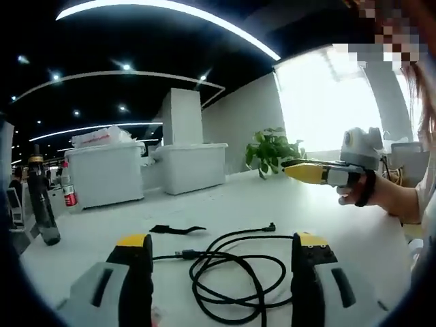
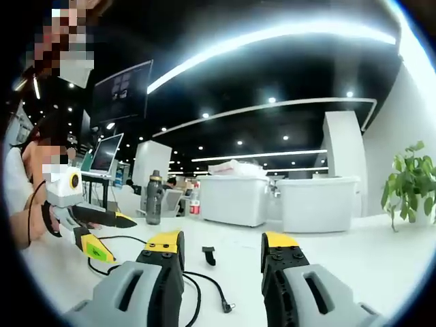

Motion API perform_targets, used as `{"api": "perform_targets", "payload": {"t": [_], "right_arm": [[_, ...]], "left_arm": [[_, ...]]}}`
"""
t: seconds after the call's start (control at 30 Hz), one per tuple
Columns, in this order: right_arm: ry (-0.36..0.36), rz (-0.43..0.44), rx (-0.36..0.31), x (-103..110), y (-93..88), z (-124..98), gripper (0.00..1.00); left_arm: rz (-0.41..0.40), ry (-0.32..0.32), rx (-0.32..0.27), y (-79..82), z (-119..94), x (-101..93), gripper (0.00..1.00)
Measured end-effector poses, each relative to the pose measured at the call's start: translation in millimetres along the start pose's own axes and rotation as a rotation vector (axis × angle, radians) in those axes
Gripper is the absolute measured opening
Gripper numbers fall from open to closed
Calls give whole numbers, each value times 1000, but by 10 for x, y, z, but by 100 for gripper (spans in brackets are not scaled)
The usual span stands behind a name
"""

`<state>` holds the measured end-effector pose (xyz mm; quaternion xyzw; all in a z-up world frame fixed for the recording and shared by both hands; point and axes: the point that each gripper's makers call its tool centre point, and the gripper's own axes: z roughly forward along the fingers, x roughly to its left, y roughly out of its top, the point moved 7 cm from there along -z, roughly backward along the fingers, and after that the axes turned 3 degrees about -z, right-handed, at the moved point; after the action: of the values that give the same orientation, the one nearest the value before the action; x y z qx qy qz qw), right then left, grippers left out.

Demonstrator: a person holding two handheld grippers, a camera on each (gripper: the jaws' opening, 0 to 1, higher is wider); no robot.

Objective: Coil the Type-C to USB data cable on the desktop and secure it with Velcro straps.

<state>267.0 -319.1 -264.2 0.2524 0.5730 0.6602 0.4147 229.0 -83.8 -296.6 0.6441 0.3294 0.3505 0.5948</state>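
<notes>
The cable [image 1: 228, 272] lies loose on the surface [image 1: 340, 225]; it is light and limp. Grasp near a plug. Both the left gripper [image 1: 221, 248] and right gripper [image 2: 221, 245] are wide open, empty.

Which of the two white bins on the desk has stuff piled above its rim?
The left white bin, nearest the red-labelled bottle; the right bin has a flat top.
</notes>
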Motion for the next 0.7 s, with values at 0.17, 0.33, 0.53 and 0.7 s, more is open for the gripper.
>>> {"api": "perform_targets", "payload": {"t": [0.17, 0.33, 0.53, 0.7], "right_arm": [[0, 3, 6, -9, -21, 3, 44], [-7, 23, 37, -40, -100, 16, 44], [-10, 43, 43, -48, -108, 4, 44], [-12, 53, 56, -49, -138, -3, 44]], "left_arm": [[7, -4, 9, 66, 81, 95, 81], [-69, -54, -5, 231, 155, 201, 81], [77, -120, 56, 335, 191, 265, 82], [150, -229, 114, 333, 277, 298, 87]]}}
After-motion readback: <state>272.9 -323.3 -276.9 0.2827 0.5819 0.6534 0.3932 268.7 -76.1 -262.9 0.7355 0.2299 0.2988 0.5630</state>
